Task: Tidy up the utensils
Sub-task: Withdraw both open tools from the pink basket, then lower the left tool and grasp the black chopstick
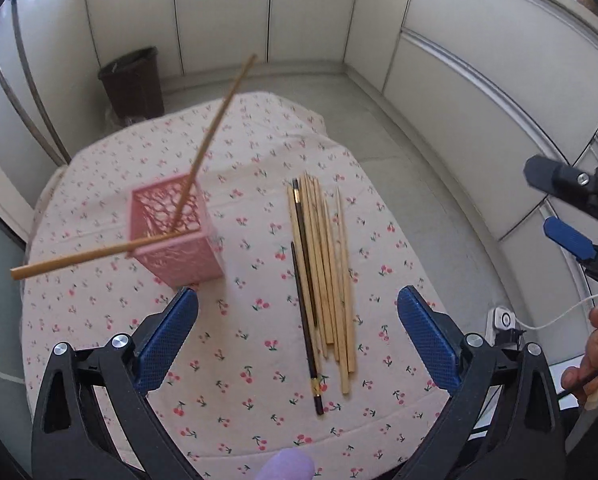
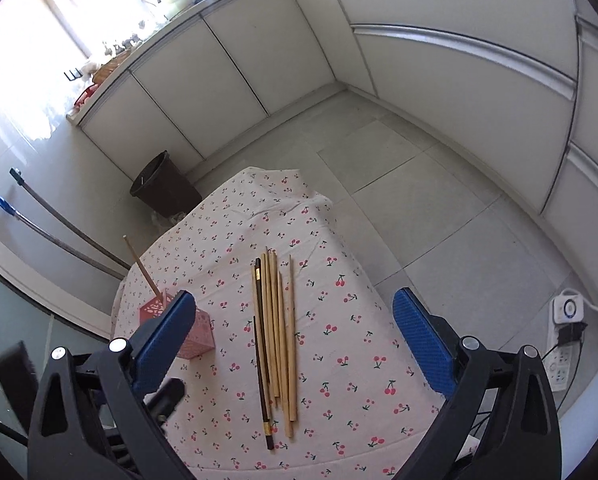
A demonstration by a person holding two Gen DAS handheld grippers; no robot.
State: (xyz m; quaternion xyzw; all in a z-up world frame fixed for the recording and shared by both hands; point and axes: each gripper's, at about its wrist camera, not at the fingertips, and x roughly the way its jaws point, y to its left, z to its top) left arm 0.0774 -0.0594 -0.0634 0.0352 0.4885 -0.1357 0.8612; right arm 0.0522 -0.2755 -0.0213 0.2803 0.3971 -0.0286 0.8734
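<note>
- Your left gripper (image 1: 297, 332) fingers spread wide, chopsticks (image 1: 323, 280) lying between them; pink holder (image 1: 175, 232) just beyond the left finger.
- Your right gripper (image 2: 293, 340) fingers likewise spread, empty, above the same chopsticks.

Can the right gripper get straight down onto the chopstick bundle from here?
Probably yes: the right gripper hangs open above the chopstick bundle, nothing lies between, and the pink holder sits off to the side.

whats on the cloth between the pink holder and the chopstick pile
Nothing but bare cherry-print tablecloth. Both wrist views show an open strip between the pink holder and the chopstick pile; they do not touch.
</note>
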